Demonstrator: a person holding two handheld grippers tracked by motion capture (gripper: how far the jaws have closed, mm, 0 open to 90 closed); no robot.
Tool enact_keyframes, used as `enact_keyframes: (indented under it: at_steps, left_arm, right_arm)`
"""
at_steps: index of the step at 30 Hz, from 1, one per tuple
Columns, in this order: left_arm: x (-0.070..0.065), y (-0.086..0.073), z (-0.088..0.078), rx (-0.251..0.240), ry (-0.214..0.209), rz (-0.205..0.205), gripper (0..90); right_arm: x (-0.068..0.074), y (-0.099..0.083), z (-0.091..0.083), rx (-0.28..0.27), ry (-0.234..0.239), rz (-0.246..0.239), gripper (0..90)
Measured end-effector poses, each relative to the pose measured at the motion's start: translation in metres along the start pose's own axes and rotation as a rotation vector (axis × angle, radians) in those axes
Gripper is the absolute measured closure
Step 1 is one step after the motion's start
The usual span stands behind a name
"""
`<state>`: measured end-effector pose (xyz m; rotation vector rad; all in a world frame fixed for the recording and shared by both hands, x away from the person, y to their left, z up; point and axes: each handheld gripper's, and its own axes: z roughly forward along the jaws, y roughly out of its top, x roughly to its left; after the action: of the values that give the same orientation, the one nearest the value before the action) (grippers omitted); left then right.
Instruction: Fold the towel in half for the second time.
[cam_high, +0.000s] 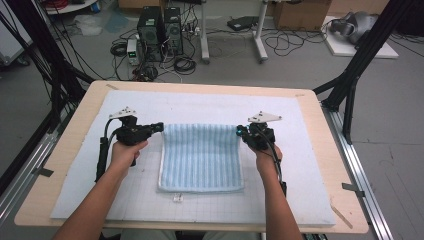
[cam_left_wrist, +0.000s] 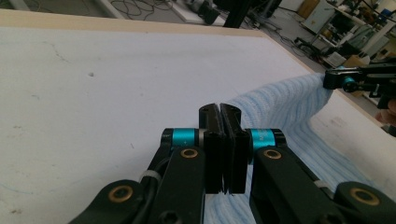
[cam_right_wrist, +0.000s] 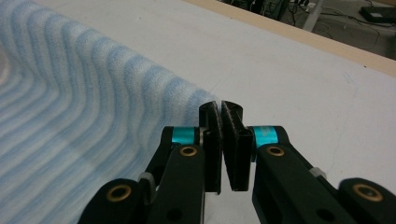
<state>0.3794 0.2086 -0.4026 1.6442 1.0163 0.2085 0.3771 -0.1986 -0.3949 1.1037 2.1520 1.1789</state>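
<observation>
While you hold the left gripper (cam_high: 159, 127) at the far left corner of the striped blue towel (cam_high: 201, 156), its jaws are pressed together on that corner, as the left gripper view confirms, where the cloth runs out from behind the closed jaws. Your right gripper (cam_high: 241, 131) is clamped in the same way on the towel's far right corner; in the right gripper view the fabric meets the shut jaws at their left side. The towel lies near the middle of the white mat (cam_high: 310, 165) that covers the wooden table (cam_high: 75, 130), with its near edge flat on the mat and pointing toward the near edge of the table. Between the two grippers the far edge of the towel is raised slightly off the mat. A small white tag (cam_high: 177, 198) lies on the mat just beside the towel's near edge.
</observation>
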Motion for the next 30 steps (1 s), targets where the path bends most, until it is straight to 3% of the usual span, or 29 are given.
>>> enact_keyframes:
  at_steps: [4,7,10,12,17,19,23,30]
  left_arm:
    - [-0.01,-0.005,-0.013,-0.004,-0.005,0.03,87.8]
    - [-0.015,-0.013,-0.02,-0.001,-0.01,0.028,87.8]
    - [-0.02,-0.023,-0.027,-0.006,-0.019,0.021,87.8]
    - [-0.025,-0.029,-0.031,0.008,-0.016,0.043,87.7]
    - [-0.033,-0.047,-0.042,-0.01,-0.026,0.026,87.7]
    - [-0.036,-0.052,-0.046,0.004,-0.021,0.037,87.6]
    - [-0.042,-0.063,-0.053,-0.014,-0.036,0.039,87.5]
    - [-0.052,-0.079,-0.061,0.014,-0.04,0.064,87.4]
  right_arm:
    - [0.007,-0.008,-0.014,-0.02,0.015,0.007,86.9]
    - [0.013,-0.012,-0.024,-0.042,0.032,0.004,86.8]
    - [0.02,-0.018,-0.03,-0.026,0.037,-0.019,86.8]
    - [0.024,-0.023,-0.036,-0.033,0.041,-0.012,86.8]
    - [0.034,-0.036,-0.048,-0.035,0.051,-0.011,86.8]
    - [0.039,-0.041,-0.052,-0.034,0.055,-0.015,86.7]
    - [0.044,-0.046,-0.059,-0.031,0.056,-0.017,86.6]
    - [0.054,-0.06,-0.068,-0.022,0.06,-0.024,86.5]
